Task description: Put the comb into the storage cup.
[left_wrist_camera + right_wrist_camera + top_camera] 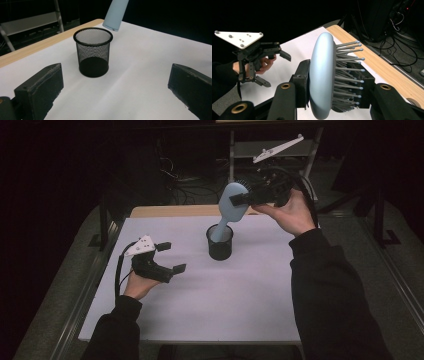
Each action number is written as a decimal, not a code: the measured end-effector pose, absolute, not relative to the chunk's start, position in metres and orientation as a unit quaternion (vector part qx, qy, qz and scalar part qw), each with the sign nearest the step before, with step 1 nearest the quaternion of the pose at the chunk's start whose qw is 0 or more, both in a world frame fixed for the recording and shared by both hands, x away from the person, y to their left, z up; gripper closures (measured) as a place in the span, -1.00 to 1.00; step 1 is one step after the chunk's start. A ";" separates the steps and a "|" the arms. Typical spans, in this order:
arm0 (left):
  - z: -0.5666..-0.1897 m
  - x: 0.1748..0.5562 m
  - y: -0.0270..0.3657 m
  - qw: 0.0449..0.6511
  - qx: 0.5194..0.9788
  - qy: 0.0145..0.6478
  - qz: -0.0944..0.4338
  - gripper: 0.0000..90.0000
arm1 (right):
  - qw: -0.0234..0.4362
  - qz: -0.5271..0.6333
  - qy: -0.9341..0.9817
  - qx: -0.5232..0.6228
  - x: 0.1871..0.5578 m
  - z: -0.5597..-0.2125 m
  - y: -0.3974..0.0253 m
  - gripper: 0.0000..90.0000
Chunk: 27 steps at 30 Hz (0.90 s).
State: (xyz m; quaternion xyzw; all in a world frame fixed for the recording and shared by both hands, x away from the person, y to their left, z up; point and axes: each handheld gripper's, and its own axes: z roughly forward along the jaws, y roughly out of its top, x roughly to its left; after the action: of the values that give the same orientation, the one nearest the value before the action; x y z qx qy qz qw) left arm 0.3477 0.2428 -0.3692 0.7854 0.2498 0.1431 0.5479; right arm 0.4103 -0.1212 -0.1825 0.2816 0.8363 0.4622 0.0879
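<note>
High view: the right gripper (245, 199) holds a pale blue hairbrush (231, 205) by its head, above and slightly behind the black mesh pen cup (220, 242), which stands upright on the white sheet covering the bench (250, 295). The brush is tilted, handle end down, its tip at or just inside the cup rim; the left gripper view shows the handle end (115, 15) over the far rim of the cup (93, 52), and whether it touches cannot be told.

Grasp: in the right gripper view the jaws are closed across the brush head (322, 77), one pad on the smooth domed back, the other pressed into the bristles (348, 75).

Handling judgement: the brush appears to be a light, rigid plastic item. The domed back is smooth and likely slippery, and the bristles yield under load, so the head may rock or pivot in this grip. A hold on the handle or neck would be firmer, but that is the end meant to enter the cup. The cup looks light and could tip if the handle pushes its rim.

The left gripper (165, 257) hovers near the bench left of the cup, jaws wide apart, holding nothing.

Hidden or unclear: the cup interior bottom is dark; the handle is cut off by the frame in the left gripper view; the surroundings beyond the bench are too dark to read.
</note>
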 end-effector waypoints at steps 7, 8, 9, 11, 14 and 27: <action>-0.374 0.344 0.256 0.547 0.782 0.260 0.150 -1.00 | 0.093 0.464 0.832 0.288 0.418 -0.184 -0.124 0.22; -0.375 0.344 0.258 0.547 0.781 0.262 0.151 -1.00 | 0.093 0.464 0.832 0.289 0.419 -0.184 -0.124 0.22; -0.376 0.343 0.259 0.546 0.781 0.262 0.151 -1.00 | 0.093 0.464 0.832 0.290 0.421 -0.183 -0.125 0.22; -0.377 0.343 0.262 0.542 0.783 0.264 0.153 -1.00 | 0.095 0.463 0.831 0.292 0.423 -0.183 -0.125 0.22; -0.380 0.341 0.268 0.540 0.783 0.267 0.154 -1.00 | 0.098 0.463 0.830 0.295 0.426 -0.182 -0.126 0.22; -0.393 0.335 0.295 0.539 0.774 0.292 0.157 -0.99 | 0.107 0.459 0.825 0.313 0.441 -0.186 -0.131 0.22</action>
State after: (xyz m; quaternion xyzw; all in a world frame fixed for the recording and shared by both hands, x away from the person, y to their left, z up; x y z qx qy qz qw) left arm 0.3353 0.2946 -0.3926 0.7744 0.2919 0.1567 0.5390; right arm 0.4412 -0.1308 -0.1859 0.3135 0.8245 0.4587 0.1069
